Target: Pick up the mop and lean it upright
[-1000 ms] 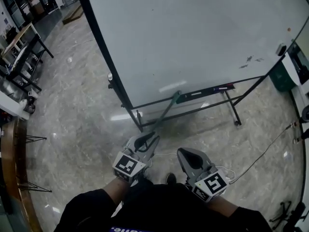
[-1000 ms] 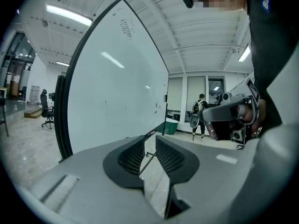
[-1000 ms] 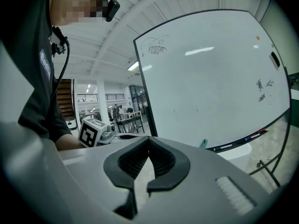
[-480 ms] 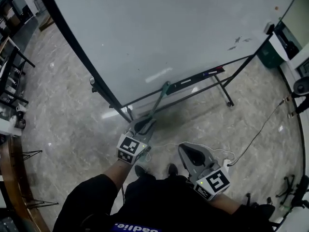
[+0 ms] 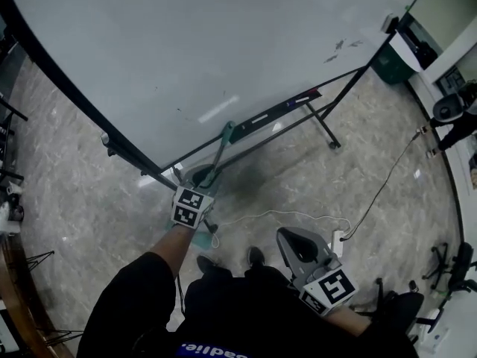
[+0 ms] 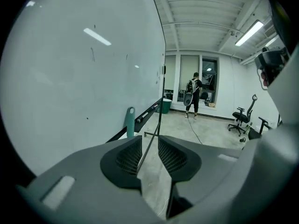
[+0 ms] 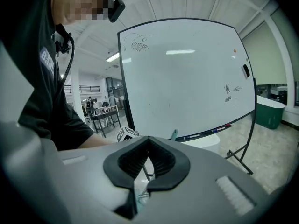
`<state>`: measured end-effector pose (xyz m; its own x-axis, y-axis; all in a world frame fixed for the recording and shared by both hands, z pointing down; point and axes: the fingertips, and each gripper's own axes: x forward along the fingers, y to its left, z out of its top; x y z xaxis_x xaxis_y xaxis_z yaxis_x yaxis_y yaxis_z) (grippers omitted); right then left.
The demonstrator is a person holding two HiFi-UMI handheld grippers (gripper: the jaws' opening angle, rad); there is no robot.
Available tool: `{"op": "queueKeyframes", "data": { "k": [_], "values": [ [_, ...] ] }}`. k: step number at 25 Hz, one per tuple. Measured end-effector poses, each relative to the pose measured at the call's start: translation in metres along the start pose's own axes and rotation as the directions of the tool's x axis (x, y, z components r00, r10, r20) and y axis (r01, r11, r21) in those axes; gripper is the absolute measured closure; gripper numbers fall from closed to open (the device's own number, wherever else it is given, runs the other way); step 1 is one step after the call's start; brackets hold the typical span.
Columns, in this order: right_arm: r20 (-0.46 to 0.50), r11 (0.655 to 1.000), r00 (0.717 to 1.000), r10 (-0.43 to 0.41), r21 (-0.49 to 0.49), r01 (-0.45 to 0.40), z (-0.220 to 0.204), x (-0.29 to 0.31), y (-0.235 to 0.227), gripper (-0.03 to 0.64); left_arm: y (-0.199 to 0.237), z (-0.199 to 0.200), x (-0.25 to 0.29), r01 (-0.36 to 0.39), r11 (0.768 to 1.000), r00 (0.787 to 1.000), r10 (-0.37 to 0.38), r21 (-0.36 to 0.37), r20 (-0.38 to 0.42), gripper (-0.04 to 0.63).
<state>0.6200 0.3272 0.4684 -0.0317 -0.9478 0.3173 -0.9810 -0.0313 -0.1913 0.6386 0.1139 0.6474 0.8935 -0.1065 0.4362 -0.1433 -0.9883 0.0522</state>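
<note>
Overhead, the left gripper is stretched forward to mid-frame beside the mop, whose teal-tipped pole rises toward 1 o'clock and is leaned on the whiteboard. The right gripper is held back at 5 o'clock. Glossy veined floor is left open at 9 o'clock.

In the left gripper view, ribbed pads are parted, having just been opening, and nothing is held between them.

In the right gripper view, the jaws are closed together, empty.

The head view looked steeply down onto the floor and whiteboard. The left gripper view and right gripper view sat low, close behind their jaws — all three shared that whiteboard and the mop.
</note>
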Motion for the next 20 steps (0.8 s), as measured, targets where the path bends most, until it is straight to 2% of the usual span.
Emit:
{"op": "queueKeyframes", "data": {
  "k": [9,20],
  "values": [
    [-0.026,0.994,0.994,-0.106,0.021,0.106,-0.016,-0.024,-0.027,0.611,0.034,-0.047,0.053,-0.037,0.999,0.989,0.036,-0.005,-0.146,0.466],
    [-0.087,0.983,0.981,-0.175,0.030,0.178,-0.036,-0.041,-0.045,0.606,0.051,-0.078,0.103,-0.038,0.999,0.968,0.041,0.018,-0.249,0.405]
  ]
}}
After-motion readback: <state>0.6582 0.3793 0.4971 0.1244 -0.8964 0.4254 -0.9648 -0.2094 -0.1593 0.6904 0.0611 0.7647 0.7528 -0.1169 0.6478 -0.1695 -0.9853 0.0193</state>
